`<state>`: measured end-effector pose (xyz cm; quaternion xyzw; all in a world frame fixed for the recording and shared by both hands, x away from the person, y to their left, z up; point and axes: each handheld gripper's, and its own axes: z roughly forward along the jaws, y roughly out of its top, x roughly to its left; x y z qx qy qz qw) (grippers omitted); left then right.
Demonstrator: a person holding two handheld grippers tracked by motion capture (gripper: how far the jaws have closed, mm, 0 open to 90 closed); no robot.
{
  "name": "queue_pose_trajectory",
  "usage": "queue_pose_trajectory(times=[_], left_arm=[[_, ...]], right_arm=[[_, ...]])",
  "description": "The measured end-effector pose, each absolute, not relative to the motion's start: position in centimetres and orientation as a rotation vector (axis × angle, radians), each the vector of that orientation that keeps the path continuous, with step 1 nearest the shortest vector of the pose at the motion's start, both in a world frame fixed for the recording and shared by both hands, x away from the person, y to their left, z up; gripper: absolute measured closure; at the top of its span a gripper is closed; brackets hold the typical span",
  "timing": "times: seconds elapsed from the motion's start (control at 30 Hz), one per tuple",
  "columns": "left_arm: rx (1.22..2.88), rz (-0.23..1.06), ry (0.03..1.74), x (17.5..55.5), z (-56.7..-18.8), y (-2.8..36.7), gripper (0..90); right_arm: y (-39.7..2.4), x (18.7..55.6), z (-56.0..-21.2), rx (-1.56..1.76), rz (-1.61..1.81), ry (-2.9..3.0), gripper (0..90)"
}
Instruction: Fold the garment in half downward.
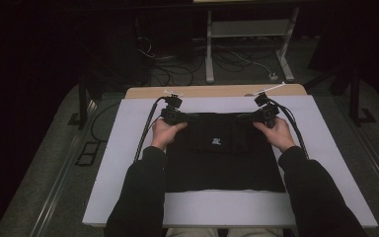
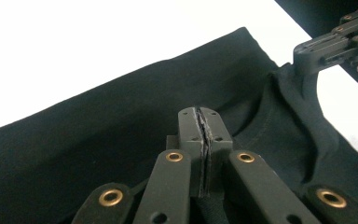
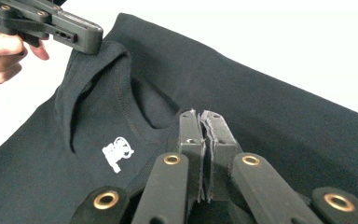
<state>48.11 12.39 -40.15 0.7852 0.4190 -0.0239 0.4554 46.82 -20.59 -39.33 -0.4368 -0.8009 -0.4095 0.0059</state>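
Left gripper: jaws pressed together on the far edge of a black shirt lying on the white table. Right gripper: likewise clamped on that edge, across the collar from the left one. Small white logo just below the collar. Risk, as judged: only thin fabric is pinched, so an uneven lift could slip one corner free or skew the fold.
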Motion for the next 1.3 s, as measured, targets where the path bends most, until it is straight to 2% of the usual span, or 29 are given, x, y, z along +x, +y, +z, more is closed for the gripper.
queue_pose_trajectory(times=[0.63, 1.3], left_arm=[[1.89, -0.048, 0.994, 45.2, -37.6, 12.9, 87.7], [1.847, -0.069, 0.929, 39.7, -37.7, 14.3, 87.7]], right_arm=[[-21.2, 44.9, -36.8, -1.303, -1.356, -2.445, 86.3], [-23.0, 40.1, -37.4, -1.206, -1.414, -2.291, 86.4]])
